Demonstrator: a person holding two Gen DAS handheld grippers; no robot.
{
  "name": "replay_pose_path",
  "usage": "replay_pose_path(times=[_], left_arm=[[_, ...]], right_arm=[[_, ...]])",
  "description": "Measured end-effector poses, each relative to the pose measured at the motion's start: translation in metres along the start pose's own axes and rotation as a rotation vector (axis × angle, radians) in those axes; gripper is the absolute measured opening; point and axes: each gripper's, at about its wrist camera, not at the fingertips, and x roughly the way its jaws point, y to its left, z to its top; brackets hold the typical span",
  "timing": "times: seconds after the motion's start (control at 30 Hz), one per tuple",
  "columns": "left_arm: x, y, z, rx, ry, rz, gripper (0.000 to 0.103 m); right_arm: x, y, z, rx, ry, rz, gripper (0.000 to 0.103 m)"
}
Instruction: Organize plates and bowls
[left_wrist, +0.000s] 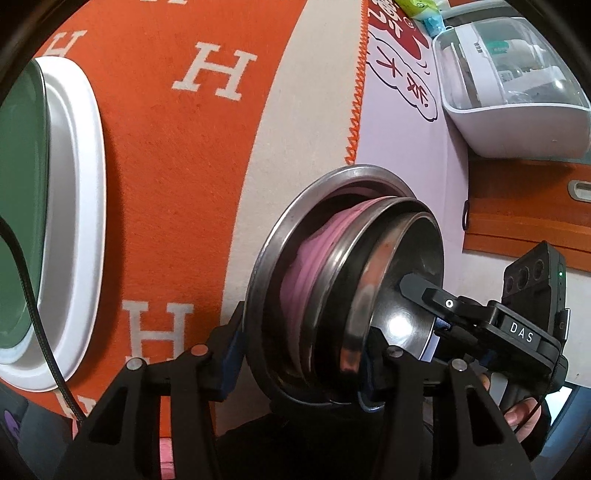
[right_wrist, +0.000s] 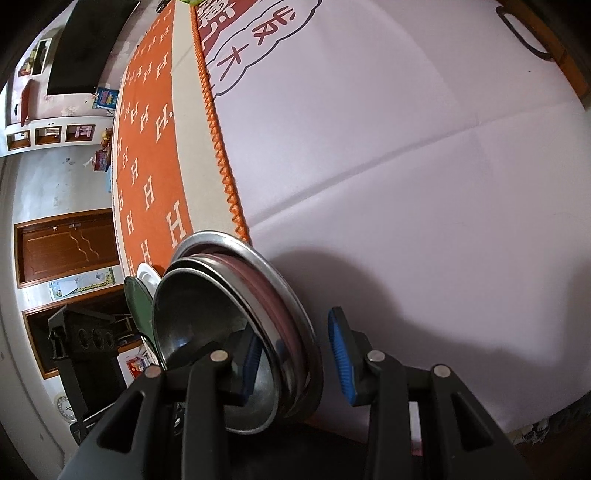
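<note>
Steel bowls (left_wrist: 388, 280) — nested, shiny, pink-lined

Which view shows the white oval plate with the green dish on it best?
Left wrist: the white oval plate fills the frame's left edge, rim clear. Right wrist shows only a sliver behind the steel bowls.

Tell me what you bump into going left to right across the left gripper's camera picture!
Green plate → white plate → orange blanket with H letters → stack of steel bowls → the other gripper reaching into the top bowl → clear plastic box up at the far right.
</note>
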Motion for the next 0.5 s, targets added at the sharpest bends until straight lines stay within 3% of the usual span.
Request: replay_pose_path(times=[0.5], left_arm=[[0.0034,-0.0059,-0.0027,0.022,0.002,0.032,0.039]], right_arm=[[0.0016,0.0047,-0.0003,-0.029,0.008,0.001,0.031]])
